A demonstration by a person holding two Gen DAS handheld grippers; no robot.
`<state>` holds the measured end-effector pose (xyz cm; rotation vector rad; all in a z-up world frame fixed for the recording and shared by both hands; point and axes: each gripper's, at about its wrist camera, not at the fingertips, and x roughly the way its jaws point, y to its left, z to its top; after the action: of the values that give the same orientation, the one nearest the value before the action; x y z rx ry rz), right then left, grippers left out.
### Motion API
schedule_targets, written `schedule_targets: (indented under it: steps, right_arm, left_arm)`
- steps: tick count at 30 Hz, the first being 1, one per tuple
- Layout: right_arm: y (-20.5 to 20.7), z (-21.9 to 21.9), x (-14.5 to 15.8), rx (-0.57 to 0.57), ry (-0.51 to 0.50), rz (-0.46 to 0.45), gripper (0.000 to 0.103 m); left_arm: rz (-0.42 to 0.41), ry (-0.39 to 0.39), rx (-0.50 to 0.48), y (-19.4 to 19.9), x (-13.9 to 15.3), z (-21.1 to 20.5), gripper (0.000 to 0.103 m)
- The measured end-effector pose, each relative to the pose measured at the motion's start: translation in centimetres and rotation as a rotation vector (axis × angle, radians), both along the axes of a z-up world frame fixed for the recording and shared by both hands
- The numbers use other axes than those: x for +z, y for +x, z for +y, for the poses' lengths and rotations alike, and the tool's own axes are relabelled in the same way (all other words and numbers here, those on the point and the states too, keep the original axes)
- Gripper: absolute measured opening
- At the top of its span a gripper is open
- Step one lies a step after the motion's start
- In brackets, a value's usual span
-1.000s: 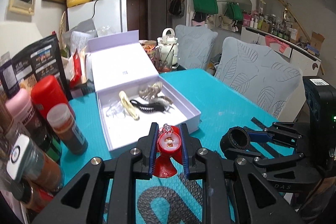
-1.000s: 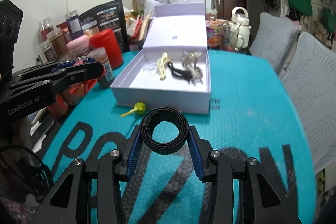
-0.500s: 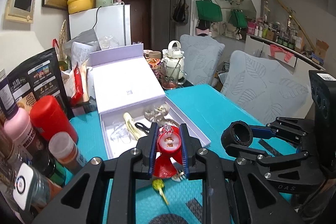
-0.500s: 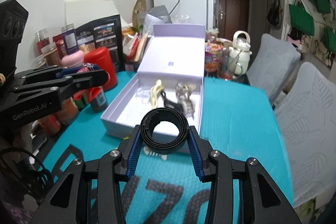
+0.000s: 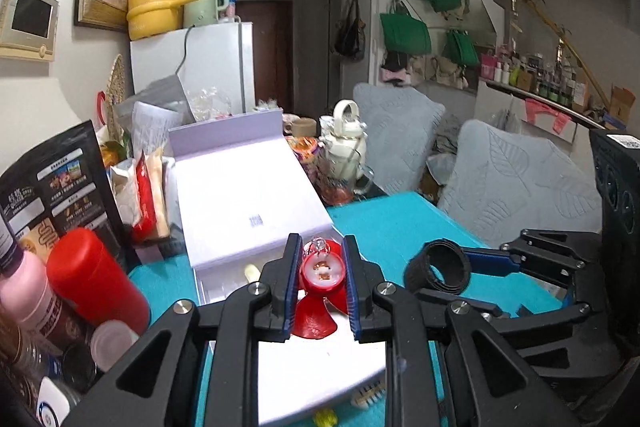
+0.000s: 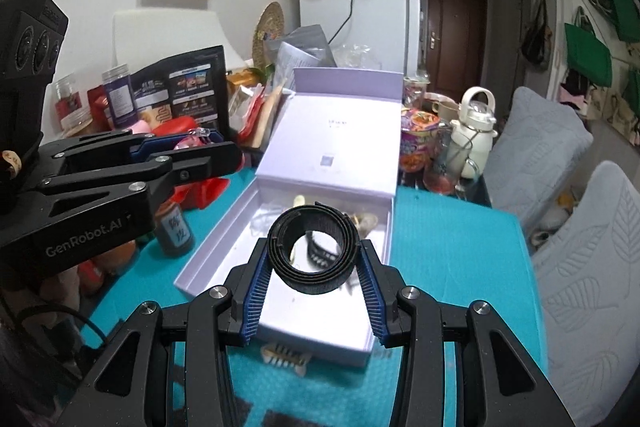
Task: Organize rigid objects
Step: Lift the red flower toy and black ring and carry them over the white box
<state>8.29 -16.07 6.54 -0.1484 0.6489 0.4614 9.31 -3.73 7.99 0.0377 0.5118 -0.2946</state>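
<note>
My left gripper is shut on a red hair clip with a clear bead on top, held above the near end of the open lilac box. The right gripper is shut on a black coiled band, hovering over the box's front half. Inside the box lie a black comb clip, a cream clip and a beige claw clip. In the left wrist view the right gripper with the band hangs to the right of mine. The left gripper shows at the left of the right wrist view.
Jars and bottles crowd the left table edge, among them a red canister and a brown spice jar. A white comb clip and a yellow-green piece lie on the teal mat before the box. A white kettle and padded chairs stand behind.
Both grippers rose and moved forward with their loads, from the mat in front of the box to over the box itself. Grips are unchanged.
</note>
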Motion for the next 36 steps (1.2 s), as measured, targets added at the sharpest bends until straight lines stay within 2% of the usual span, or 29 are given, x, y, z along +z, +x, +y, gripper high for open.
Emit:
schedule_targets:
  steps: [6, 14, 31, 36]
  right_arm:
    - [2.8, 0.3, 0.7, 0.000, -0.001, -0.007, 0.042]
    - [6.4, 1.1, 1.6, 0.010, -0.005, -0.043, 0.042]
    - [12.2, 2.0, -0.7, 0.001, 0.026, 0.011, 0.042]
    - [13.2, 1.8, -1.9, -0.033, 0.034, 0.038, 0.042]
  left_arm:
    - [-0.017, -0.040, 0.043, 3.3, 0.5, 0.9, 0.020]
    - [-0.029, -0.032, 0.104, 6.6, 0.7, 1.7, 0.020]
    - [0.083, -0.005, 0.148, 11.5, -3.0, 2.8, 0.020]
    - [0.117, 0.001, 0.157, 12.5, -4.2, 3.3, 0.020]
